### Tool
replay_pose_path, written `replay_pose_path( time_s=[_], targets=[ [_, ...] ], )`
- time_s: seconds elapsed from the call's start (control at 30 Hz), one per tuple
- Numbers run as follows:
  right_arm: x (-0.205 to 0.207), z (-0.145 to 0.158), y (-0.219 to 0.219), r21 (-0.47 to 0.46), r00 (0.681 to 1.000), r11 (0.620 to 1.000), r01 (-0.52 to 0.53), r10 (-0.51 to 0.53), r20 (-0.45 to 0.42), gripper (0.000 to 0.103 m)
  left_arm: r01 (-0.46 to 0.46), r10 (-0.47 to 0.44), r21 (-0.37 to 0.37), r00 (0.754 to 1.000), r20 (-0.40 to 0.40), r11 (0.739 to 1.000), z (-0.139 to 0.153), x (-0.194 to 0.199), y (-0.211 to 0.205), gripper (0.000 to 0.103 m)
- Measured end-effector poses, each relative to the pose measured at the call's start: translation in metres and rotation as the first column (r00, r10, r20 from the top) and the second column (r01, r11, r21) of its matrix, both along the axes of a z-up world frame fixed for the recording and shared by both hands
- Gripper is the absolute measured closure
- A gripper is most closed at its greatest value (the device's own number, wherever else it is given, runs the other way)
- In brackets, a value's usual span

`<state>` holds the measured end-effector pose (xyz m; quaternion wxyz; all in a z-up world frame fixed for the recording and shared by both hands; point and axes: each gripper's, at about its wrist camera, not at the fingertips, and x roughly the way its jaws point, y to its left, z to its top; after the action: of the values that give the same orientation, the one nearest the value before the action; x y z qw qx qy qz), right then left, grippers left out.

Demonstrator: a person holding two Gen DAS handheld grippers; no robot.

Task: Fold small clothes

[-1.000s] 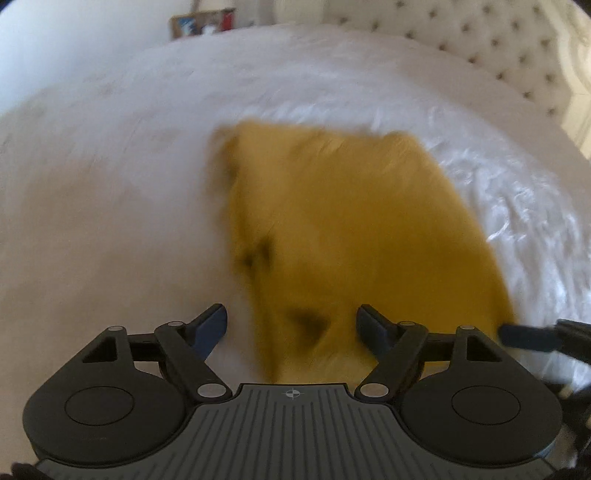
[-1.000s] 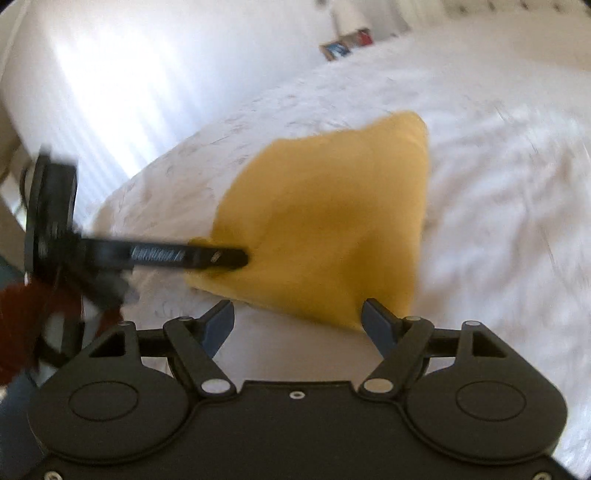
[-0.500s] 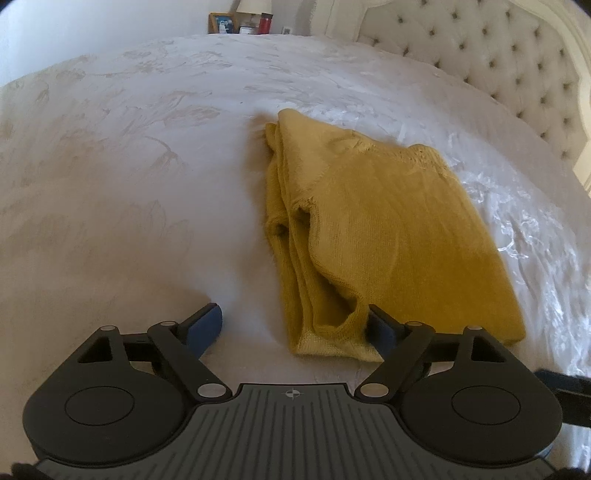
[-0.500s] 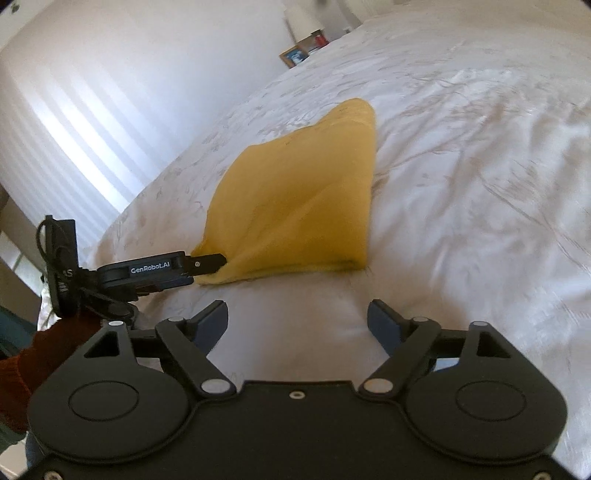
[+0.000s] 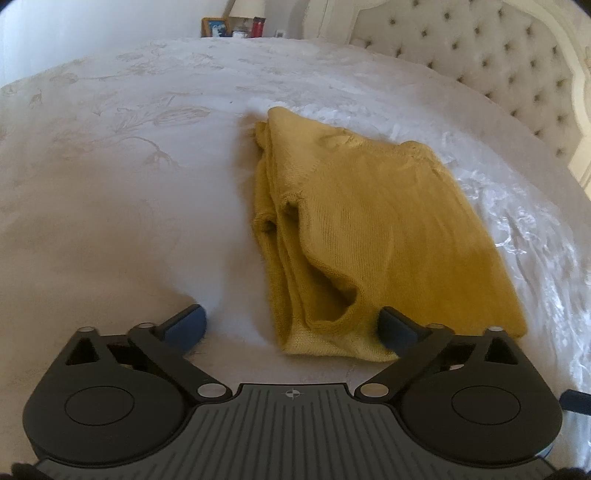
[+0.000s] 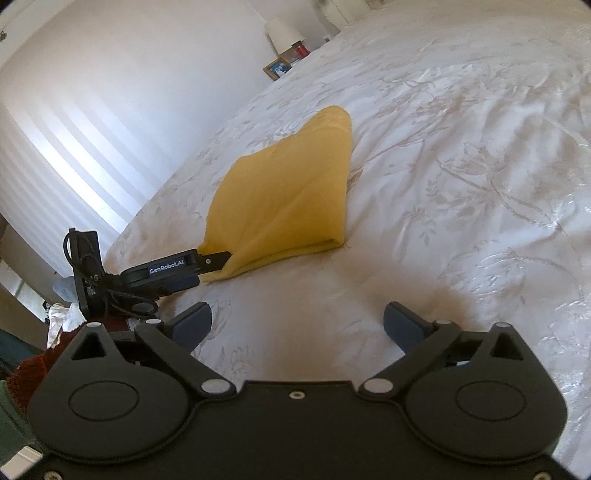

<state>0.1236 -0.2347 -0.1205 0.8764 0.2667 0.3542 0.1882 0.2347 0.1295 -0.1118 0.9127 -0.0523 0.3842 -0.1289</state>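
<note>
A yellow knit garment [image 5: 373, 236] is shown folded on the bed [image 5: 110, 192], its layered open edges turned to the left in the left wrist view. The garment's near right corner is cut off behind the left gripper [image 5: 291, 326], whose jaws are spread wide; the right fingertip [image 5: 393, 325] is seen just beside the near hem, though contact cannot be judged from that view. In the right wrist view the same gripper [image 6: 216, 260] is presented from the side, its finger reaching the garment [image 6: 288, 199] at the near left corner; whether cloth is caught between the fingers is hidden there. The hand behind it is hidden, apart from a cable on the gripper body. The right gripper [image 6: 297, 321] is held low over bare bed [image 6: 461, 166], well short of the garment, with its jaws spread and nothing between them. A tufted headboard [image 5: 509, 70] is partly cut off at the frame edge. A lamp [image 6: 282, 35] and a picture frame [image 6: 277, 68] are seen beyond the bed, small and indistinct.
</note>
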Motion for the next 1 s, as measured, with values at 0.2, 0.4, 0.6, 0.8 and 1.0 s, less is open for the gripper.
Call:
replay_pose_path(
  time_s=[0.2,0.4,0.6,0.8,1.0],
  targets=[
    [0.005,0.006,-0.002,-0.022,1.000,1.000,0.003,-0.003,0.000,0.001,0.006,-0.005,-0.017,0.999,0.054,1.000,-0.004,-0.008,0.004,0.001],
    [0.031,0.014,-0.003,-0.079,1.000,0.997,-0.011,0.013,0.014,0.001,0.013,-0.006,-0.054,0.990,0.138,0.998,-0.011,-0.019,0.009,0.001],
    [0.059,0.023,0.004,-0.120,0.999,0.993,-0.018,0.023,0.035,0.001,0.016,-0.004,-0.069,0.985,0.172,0.997,-0.013,-0.022,0.010,0.001],
    [0.088,0.031,0.023,-0.182,0.994,0.981,-0.069,0.082,0.066,0.001,0.018,-0.005,-0.072,0.984,0.180,0.997,-0.014,-0.023,0.010,0.001],
    [0.115,0.034,0.039,-0.228,0.989,0.968,-0.104,0.126,0.084,0.001,0.023,-0.003,-0.107,0.983,0.183,0.994,-0.016,-0.024,0.017,0.001]
  ],
)
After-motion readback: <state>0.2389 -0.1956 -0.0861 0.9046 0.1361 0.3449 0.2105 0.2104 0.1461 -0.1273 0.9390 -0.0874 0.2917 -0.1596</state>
